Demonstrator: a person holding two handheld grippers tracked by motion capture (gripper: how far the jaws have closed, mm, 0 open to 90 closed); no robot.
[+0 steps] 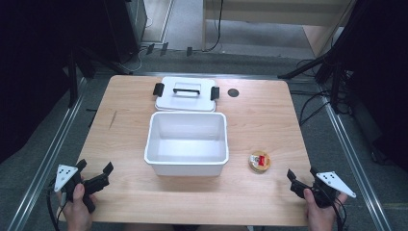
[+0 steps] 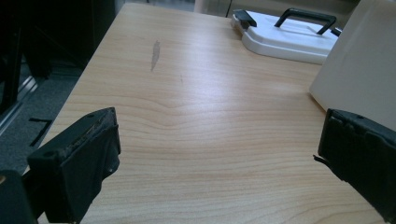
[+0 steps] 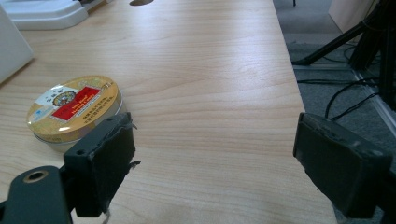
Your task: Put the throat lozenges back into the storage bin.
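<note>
The left gripper (image 1: 94, 174) rests low at the near left corner of the light wooden bench (image 1: 269, 120), its fingers spread on nothing. The right gripper (image 1: 302, 179) sits at the near right edge, its fingers also spread and empty, near the small round yellow tin (image 1: 259, 161), which lies just right of the white rectangular plastic box (image 1: 186, 143).

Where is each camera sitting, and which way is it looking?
High view: above the table's near side, looking down at the white box; both hands hold open grippers.
Left gripper view: on the left gripper, facing the lid.
Right gripper view: on the right gripper, beside the round tin.
Both gripper views share the lid.
</note>
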